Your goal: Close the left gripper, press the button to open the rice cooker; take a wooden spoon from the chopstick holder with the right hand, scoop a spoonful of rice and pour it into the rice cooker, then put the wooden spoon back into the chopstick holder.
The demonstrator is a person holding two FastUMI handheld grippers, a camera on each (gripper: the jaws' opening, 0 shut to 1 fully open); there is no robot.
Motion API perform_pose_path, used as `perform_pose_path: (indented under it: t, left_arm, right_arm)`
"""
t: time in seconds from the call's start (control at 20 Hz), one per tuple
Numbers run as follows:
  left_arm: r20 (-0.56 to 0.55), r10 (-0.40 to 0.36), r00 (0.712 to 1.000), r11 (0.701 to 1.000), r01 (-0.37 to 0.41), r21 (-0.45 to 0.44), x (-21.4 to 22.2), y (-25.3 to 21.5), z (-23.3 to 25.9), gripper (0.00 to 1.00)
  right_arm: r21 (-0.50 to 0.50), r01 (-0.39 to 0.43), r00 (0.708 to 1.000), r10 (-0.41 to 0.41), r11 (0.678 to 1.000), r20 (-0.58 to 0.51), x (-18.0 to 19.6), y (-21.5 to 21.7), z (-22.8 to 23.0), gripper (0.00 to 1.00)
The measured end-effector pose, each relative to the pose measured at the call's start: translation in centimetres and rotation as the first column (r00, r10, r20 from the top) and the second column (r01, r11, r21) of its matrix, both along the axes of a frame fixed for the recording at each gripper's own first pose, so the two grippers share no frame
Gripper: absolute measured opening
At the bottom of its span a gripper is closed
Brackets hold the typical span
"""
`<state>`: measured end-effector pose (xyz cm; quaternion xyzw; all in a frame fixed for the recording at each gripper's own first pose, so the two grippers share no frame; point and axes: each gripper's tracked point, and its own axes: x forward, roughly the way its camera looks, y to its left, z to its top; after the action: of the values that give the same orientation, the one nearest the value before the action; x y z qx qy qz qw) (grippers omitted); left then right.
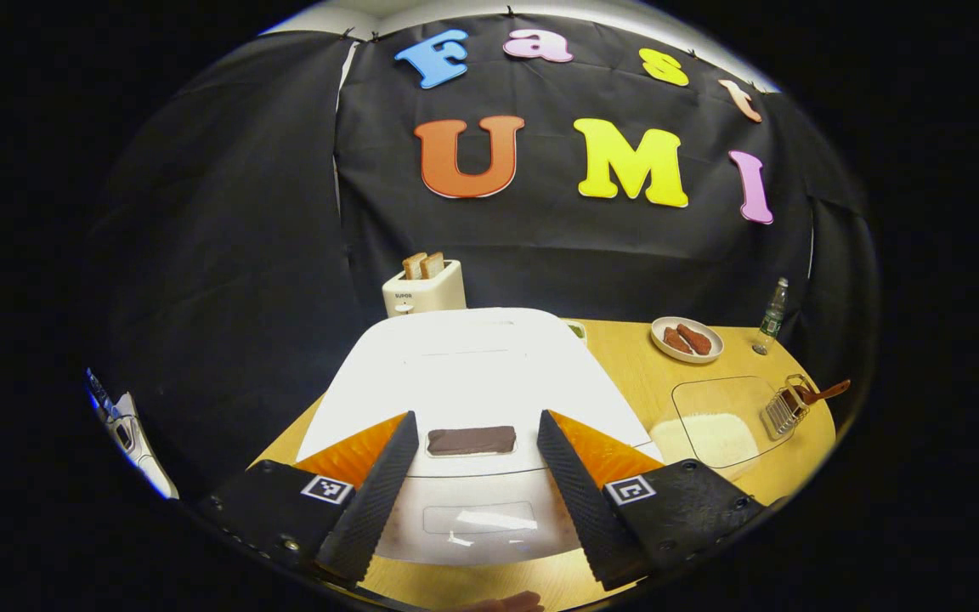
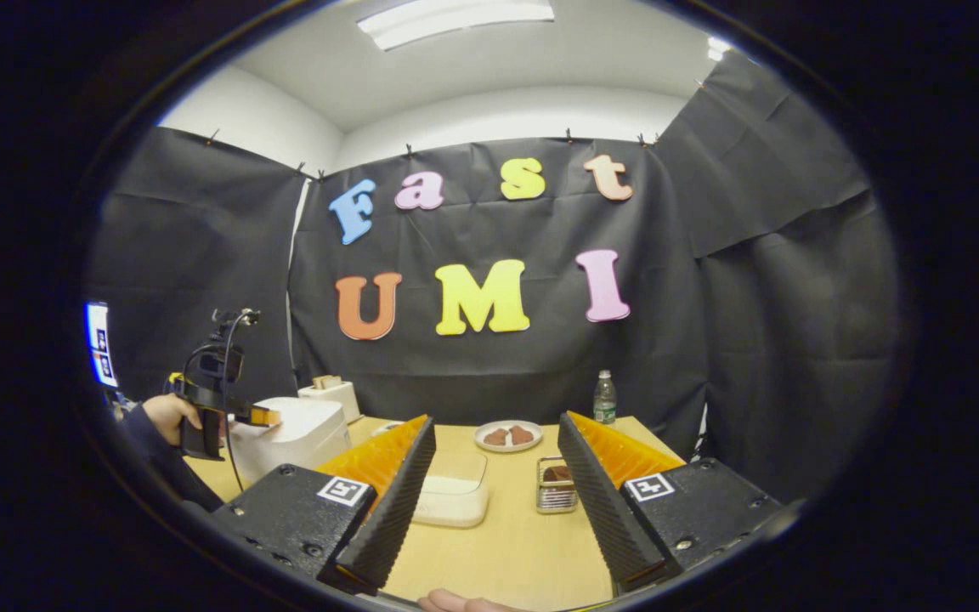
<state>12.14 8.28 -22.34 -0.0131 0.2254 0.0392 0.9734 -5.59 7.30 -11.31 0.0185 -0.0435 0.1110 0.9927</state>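
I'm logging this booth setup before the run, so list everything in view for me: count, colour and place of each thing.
rice cooker: one, white, lid shut, left part of the table
toaster: one, cream, two bread slices in it, behind the cooker
plate: one, white, brown food on it, back of the table
bottle: one, clear, green label, far right corner
rice container: one, clear, white rice inside, right of the cooker
chopstick holder: one, metal wire, beside the container
wooden spoon: one, brown, in the holder
table: one, light wood
left gripper: open, over the cooker
right gripper: open, above the table
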Motion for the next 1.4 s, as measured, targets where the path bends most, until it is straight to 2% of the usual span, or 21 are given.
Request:
perform_pose_path:
  t: [0.15, 0.25, 0.4, 0.6, 0.75, 1.0, 1.1, 1.25, 1.4]
  left_arm:
    - [0.185, 0.005, 0.983, 1.0, -0.01, 0.024, 0.7, 0.2, 0.4, 0.94]
    - [0.251, 0.01, 0.968, 1.0, -0.011, 0.005, 0.6, 0.2, 0.0, 0.94]
    - [0.256, 0.018, 0.967, 1.0, -0.015, -0.014, 0.7, 0.1, -0.3, 0.93]
    - [0.217, -0.036, 0.975, 0.999, 0.033, 0.02, 0.4, 0.1, 0.2, 0.93]
    - [0.206, -0.007, 0.978, 0.999, 0.0, 0.035, -0.6, 0.9, 1.2, 0.95]
    - [0.284, -0.002, 0.959, 0.995, -0.028, 0.1, -3.4, 0.7, 6.4, 0.95]
    - [0.323, 0.013, 0.946, 0.997, -0.038, 0.072, -4.7, 0.1, 9.5, 0.95]
    - [0.377, -0.008, 0.926, 0.999, -0.012, 0.05, -7.0, -1.7, 13.9, 0.95]
    - [0.412, -0.018, 0.911, 1.0, 0.014, 0.012, -9.3, -3.7, 17.2, 0.95]
  right_arm:
    - [0.0, 0.016, 1.0, -0.016, 1.0, 0.007, 0.0, -0.6, 0.3, 0.94]
    - [-0.001, 0.036, 0.999, -0.036, 0.999, 0.005, 0.2, -1.1, 0.1, 0.94]
    - [-0.001, 0.04, 0.999, -0.04, 0.999, -0.018, 0.3, -1.1, -0.4, 0.94]
    - [-0.012, 0.057, 0.998, -0.057, 0.998, -0.016, 0.4, -1.9, -0.2, 0.94]
    - [-0.002, 0.082, 0.996, -0.082, 0.997, -0.02, 0.9, -2.7, -0.4, 0.94]
    - [0.003, 0.093, 0.994, -0.092, 0.996, -0.055, 1.4, -3.0, -1.1, 0.94]
    - [-0.002, 0.106, 0.993, -0.106, 0.994, -0.061, 1.4, -3.6, -1.2, 0.94]
    - [-0.007, 0.136, 0.988, -0.136, 0.991, -0.07, 1.0, -4.8, -0.5, 0.94]
    - [0.046, 0.164, 0.986, -0.162, 0.985, -0.043, 0.1, -6.1, 2.2, 0.94]
